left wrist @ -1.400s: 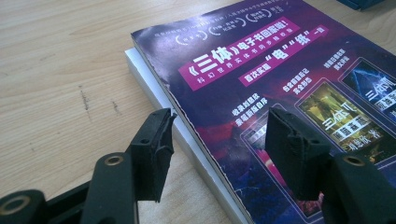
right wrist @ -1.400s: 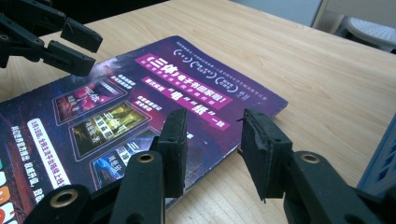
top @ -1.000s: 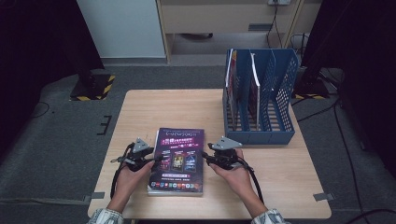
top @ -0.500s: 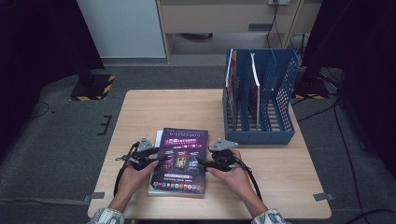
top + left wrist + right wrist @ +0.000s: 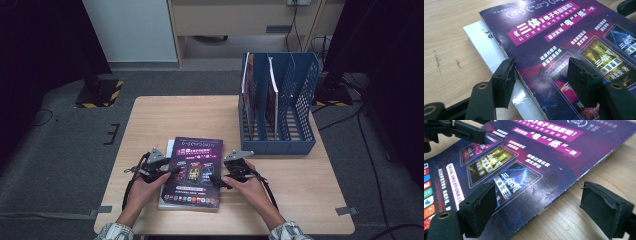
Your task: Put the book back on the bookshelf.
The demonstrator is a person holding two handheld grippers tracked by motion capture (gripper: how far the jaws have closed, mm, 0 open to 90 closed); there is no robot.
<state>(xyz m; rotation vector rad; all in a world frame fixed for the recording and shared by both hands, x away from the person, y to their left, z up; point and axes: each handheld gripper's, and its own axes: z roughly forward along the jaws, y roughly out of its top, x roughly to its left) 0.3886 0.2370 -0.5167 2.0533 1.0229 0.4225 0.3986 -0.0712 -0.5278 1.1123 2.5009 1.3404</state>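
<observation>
Both tongs gape apart, straddling opposite side edges of the magazine [image 5: 194, 170]: left tongs [image 5: 170, 170] at its left edge, right tongs [image 5: 216, 180] at its right.

A purple magazine [image 5: 194, 171] with pink banners and white Chinese print lies flat, cover up, at the near middle of the worktop [image 5: 190, 115]. It rests on a white booklet [image 5: 489, 50], whose edge juts out along its left side.
</observation>
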